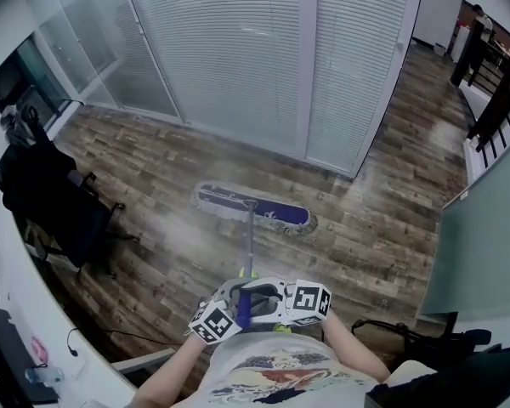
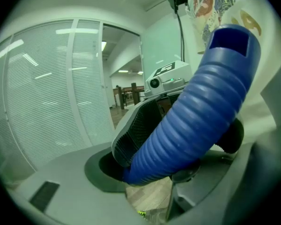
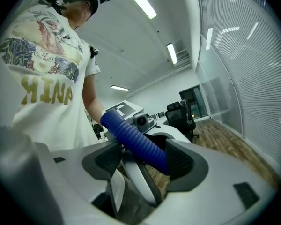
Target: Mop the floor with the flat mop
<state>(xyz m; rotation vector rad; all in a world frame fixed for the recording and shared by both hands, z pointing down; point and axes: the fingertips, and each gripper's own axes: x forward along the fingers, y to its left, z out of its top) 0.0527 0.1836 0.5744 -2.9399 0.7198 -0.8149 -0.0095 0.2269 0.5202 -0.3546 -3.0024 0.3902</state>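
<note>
1. The left gripper is clenched on the ribbed blue handle of the flat mop. The handle runs slantwise through the jaws and fills the space between them. The hatched pad at picture left presses on its ribs, and the other pad sits dark behind it.
2. The right gripper is not clamped. The same handle passes between its 2 fingers and leans on the picture-right pad, while the picture-left one stands off it with a gap showing.
3. In the head view the 2 grippers come at the top of the handle from opposite sides, fingertips close together, just in front of the person's printed T-shirt.
4. From the fingers a thin pole slopes away and down to the mop head. The mop head lies flat on the wooden floor, well beyond the fingertips.
5. The mop head is blue with a pale fringe and sits crosswise to the pole.
6. Past the mop head, farther still from the fingers, stands a wall of closed blinds.
7. On the left gripper's side, well apart from the fingers, sits a black office chair.
</note>
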